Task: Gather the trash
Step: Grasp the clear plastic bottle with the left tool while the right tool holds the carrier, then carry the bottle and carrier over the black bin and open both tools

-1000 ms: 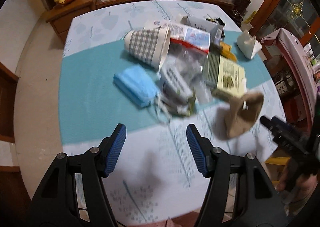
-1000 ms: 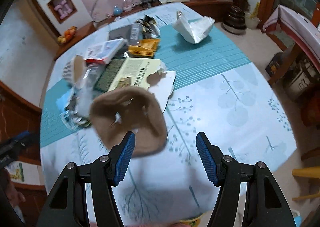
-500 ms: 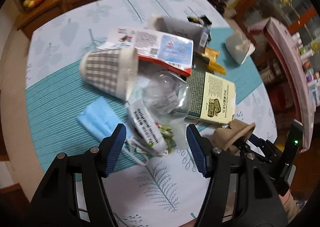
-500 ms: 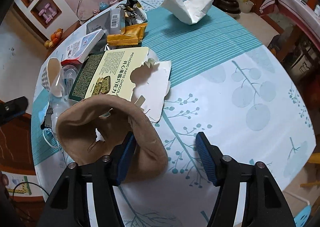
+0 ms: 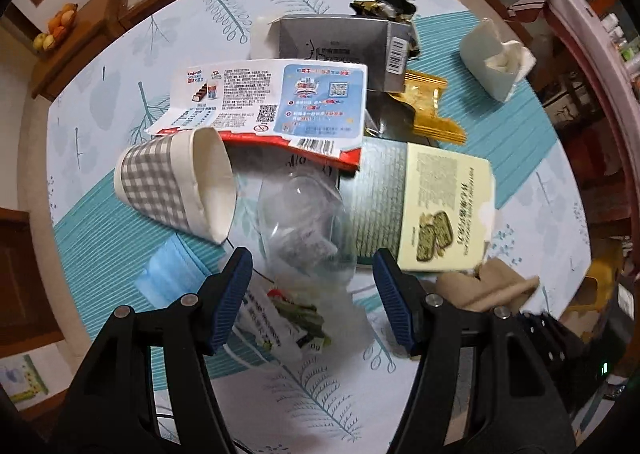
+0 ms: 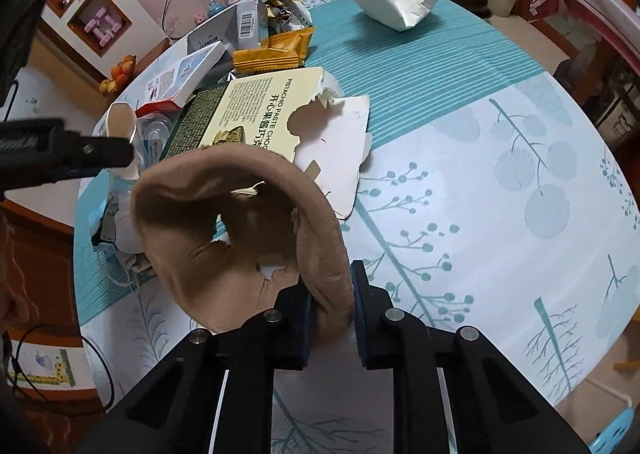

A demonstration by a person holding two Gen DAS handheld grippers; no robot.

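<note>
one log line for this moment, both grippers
right gripper: shut on torn brown paper piece | left gripper: open over clear plastic cup | task: collecting

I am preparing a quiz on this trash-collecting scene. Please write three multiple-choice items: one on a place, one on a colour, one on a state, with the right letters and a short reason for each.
1. Where does the checked paper cup lie?
A. beside the clear plastic container, under an edge of the red and white wrapper
B. inside the white paper bag
C. on the floor

2. What colour is the face mask near the left gripper?
A. yellow
B. blue
C. black

3. In what state is the right gripper?
A. open over bare table
B. shut on the torn brown paper bag
C. shut on the green box

Answers:
1 A: the cup lies on its side between wrapper and container.
2 B: the mask is pale blue.
3 B: both pads press the bag's edge.
</note>
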